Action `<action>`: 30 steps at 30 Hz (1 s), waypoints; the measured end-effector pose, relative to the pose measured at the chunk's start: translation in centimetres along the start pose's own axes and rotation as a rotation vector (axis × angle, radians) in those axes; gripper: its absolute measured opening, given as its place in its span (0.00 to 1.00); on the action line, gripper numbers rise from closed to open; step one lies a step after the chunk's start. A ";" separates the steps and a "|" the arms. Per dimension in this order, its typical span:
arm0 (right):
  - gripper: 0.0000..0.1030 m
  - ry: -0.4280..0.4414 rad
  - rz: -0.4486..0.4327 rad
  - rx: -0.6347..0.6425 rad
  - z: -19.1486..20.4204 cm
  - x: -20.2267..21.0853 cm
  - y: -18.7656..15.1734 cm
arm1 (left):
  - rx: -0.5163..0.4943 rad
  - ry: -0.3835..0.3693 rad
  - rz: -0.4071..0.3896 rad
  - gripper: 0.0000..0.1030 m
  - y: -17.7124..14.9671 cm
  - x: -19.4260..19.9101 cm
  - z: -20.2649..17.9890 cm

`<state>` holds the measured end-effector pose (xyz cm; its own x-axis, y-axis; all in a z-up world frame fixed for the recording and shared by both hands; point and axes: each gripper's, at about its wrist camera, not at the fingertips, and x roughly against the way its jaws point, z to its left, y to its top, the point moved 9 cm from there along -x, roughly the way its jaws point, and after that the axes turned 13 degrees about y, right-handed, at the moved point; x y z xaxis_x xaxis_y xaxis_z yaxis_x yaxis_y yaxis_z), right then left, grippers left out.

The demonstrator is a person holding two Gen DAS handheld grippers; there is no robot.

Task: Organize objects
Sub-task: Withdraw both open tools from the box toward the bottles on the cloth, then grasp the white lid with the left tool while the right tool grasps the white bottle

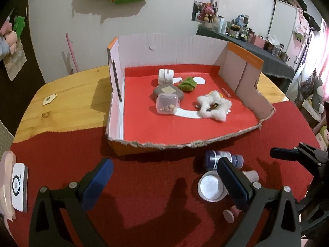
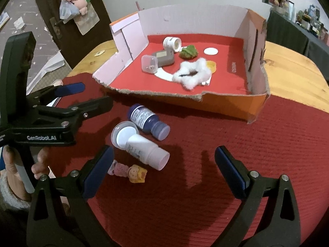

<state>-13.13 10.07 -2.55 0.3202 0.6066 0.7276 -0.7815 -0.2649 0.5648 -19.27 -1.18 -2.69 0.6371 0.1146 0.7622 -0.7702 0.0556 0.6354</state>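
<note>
White bottle (image 2: 144,150) lies on its side on the counter's red mat (image 2: 205,144), just before the cardboard box (image 2: 226,103); long axis diagonal, broad base toward the left tongs (image 2: 90,94). Likely light, rigid, slick; grip mid-body. Right tongs (image 2: 164,162) wide, empty; left tongs spread, empty.

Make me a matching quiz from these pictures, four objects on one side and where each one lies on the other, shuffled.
Things:
1. blue bottle
2. white star
3. doll
4. green knit piece

Places:
A. on the red cloth, beside the right gripper's left finger
B. in the box, near its torn front edge
C. on the red cloth, just outside the box front
D. in the box, toward the back, by the white roll

Pairs: 1-C, 2-B, 3-A, 4-D
</note>
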 end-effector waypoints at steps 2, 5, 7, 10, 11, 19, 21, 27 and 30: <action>0.97 0.002 0.006 0.002 0.1 -0.4 -0.2 | -0.006 0.000 0.003 1.00 -0.4 0.0 0.0; 0.97 0.001 0.014 0.000 0.0 -1.0 -0.3 | -0.016 -0.002 0.010 1.00 -0.9 0.0 0.1; 0.97 -0.005 0.018 0.003 0.0 -1.2 -0.4 | -0.027 -0.003 0.014 1.00 -1.3 0.0 0.1; 0.97 -0.013 0.023 0.006 -0.3 -1.5 -0.4 | -0.040 -0.003 0.018 1.00 -1.9 0.1 0.1; 0.97 -0.013 0.026 0.005 -0.3 -1.7 -0.5 | -0.044 -0.005 0.019 1.00 -2.0 0.1 0.1; 0.97 -0.062 0.021 -0.009 -2.3 -1.2 -0.6 | -0.082 -0.037 0.023 1.00 -2.9 0.3 -0.9; 0.97 -0.071 0.014 -0.023 -3.1 -0.8 -0.5 | -0.089 -0.047 0.024 1.00 -3.0 0.2 -1.2; 0.97 -0.071 0.017 -0.039 -3.8 -0.6 -0.4 | -0.131 -0.068 0.025 1.00 -3.5 0.2 -2.3; 0.97 -0.037 0.022 -0.036 -3.1 -1.0 -0.1 | -0.151 -0.074 0.033 1.00 -3.9 -0.1 -2.8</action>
<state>-15.00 11.78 -4.54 0.3216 0.5725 0.7542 -0.8073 -0.2504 0.5344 -16.44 1.32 -5.61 0.6078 0.0456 0.7928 -0.7828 0.2022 0.5885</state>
